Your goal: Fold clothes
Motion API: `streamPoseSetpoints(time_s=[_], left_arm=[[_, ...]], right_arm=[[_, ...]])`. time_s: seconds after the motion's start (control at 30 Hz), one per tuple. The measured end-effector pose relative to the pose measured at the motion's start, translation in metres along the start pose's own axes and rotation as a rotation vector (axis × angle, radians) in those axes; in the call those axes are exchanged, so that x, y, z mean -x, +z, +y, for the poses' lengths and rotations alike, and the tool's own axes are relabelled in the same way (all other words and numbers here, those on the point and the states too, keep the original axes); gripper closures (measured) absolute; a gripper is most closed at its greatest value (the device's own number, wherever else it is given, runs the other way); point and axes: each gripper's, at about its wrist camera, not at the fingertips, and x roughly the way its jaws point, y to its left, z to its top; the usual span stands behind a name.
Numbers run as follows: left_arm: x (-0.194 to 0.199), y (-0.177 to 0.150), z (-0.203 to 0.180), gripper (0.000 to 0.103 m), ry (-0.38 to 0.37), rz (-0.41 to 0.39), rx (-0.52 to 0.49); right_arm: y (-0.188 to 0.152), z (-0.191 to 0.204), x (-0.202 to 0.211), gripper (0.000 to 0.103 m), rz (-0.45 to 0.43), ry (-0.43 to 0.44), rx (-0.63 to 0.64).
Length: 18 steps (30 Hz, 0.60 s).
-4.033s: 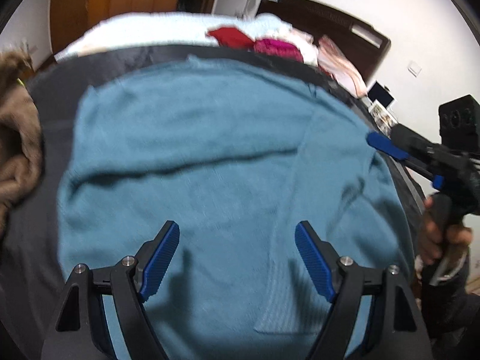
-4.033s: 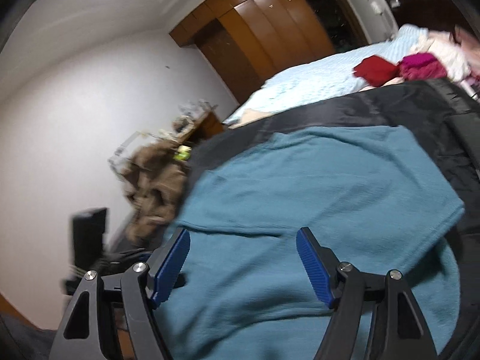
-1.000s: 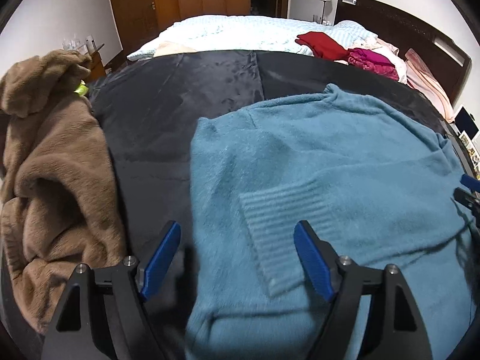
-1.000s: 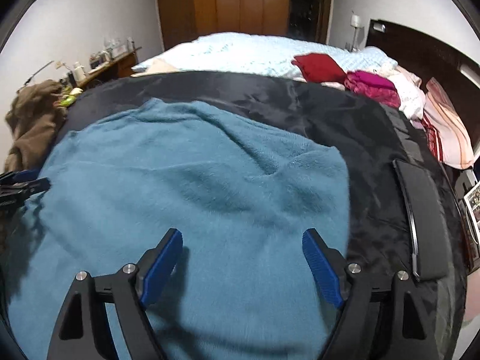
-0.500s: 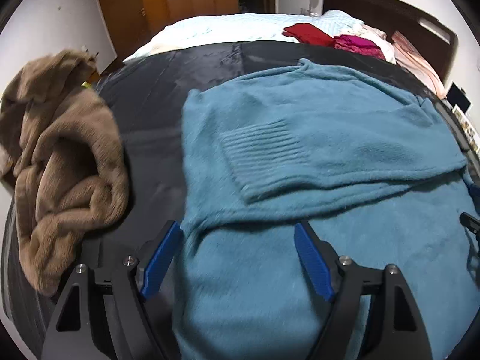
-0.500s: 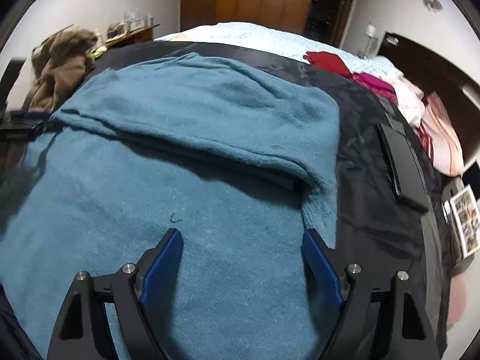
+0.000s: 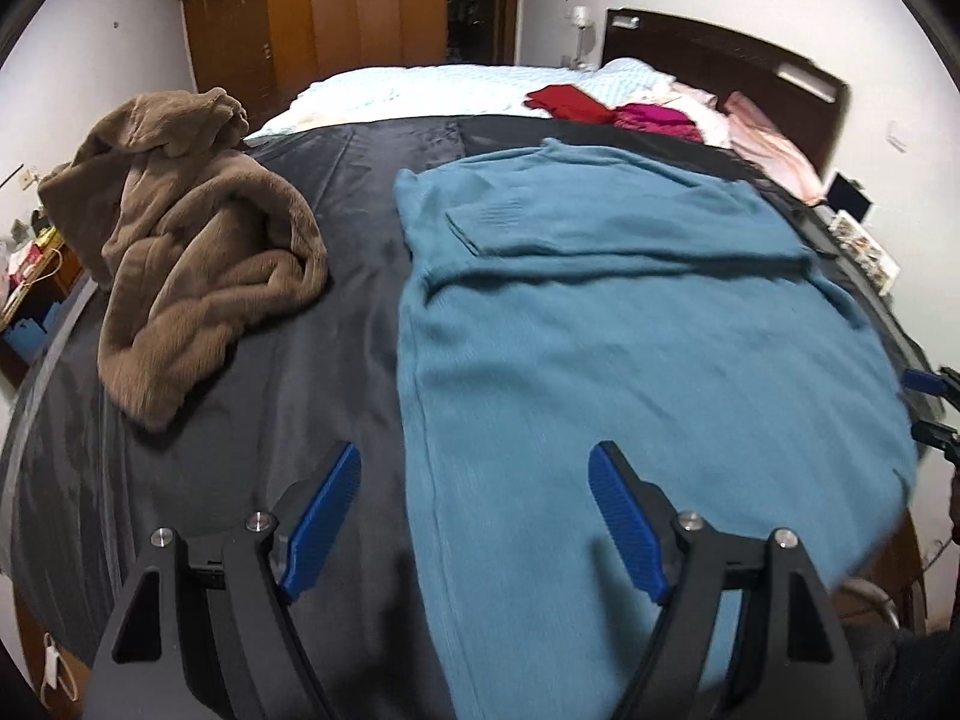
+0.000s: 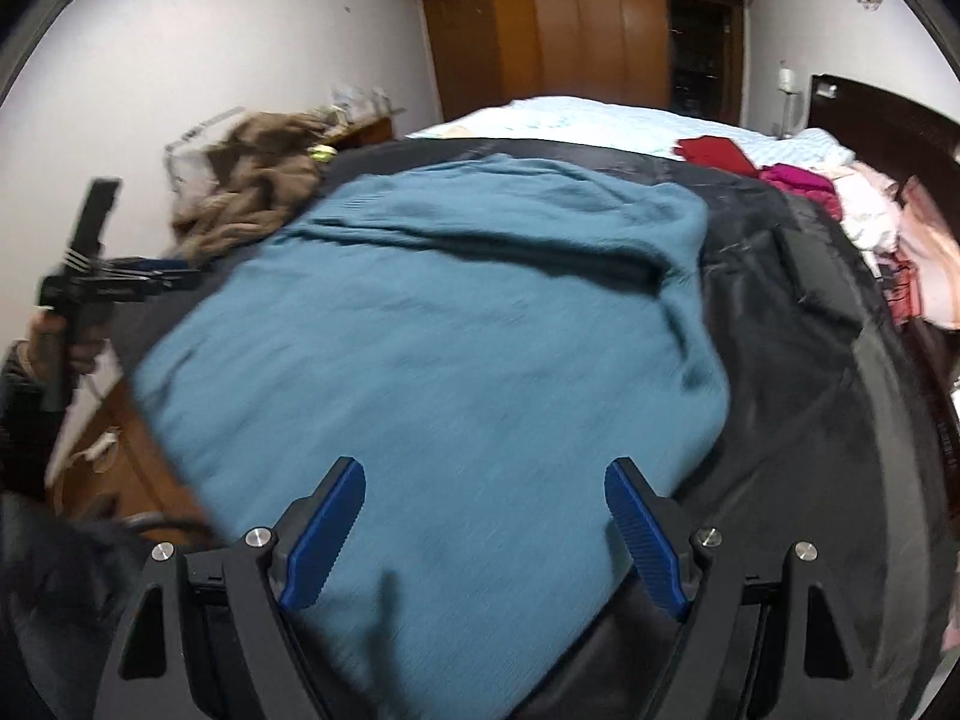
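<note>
Sweater (image 7: pixel 630 348), teal, lies flat on the bed's dark cover (image 7: pixel 336 252), sleeves now folded across its chest. Both claws have pulled back to its hem: left claw (image 7: pixel 474 516) and right claw (image 8: pixel 480 534) gape apart, empty. Brown garment (image 7: pixel 192 258) sits beside the sweater.

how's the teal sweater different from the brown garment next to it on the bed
The teal sweater lies spread flat with a sleeve folded across its top; the brown garment sits in a crumpled heap. The sweater looks like a fine, smooth knit, the brown garment thick and fuzzy. The sweater reaches the near edge of the bed; the brown garment sits off to its left side. Both rest on the dark cover.
</note>
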Motion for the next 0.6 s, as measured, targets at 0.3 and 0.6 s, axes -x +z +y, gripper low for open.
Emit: streamPoseSetpoints(time_s=[0.3, 0.6], left_arm=[[0.055, -0.069, 0.006, 0.021, -0.126, -0.027, -0.008], [0.033, -0.135, 0.02, 0.021, -0.235, 0.117, 0.021]], right_arm=[[-0.05, 0.016, 0.035, 0.02, 0.001, 0.12, -0.034], [-0.094, 0.011, 0.013, 0.02, 0.146, 0.148, -0.052]])
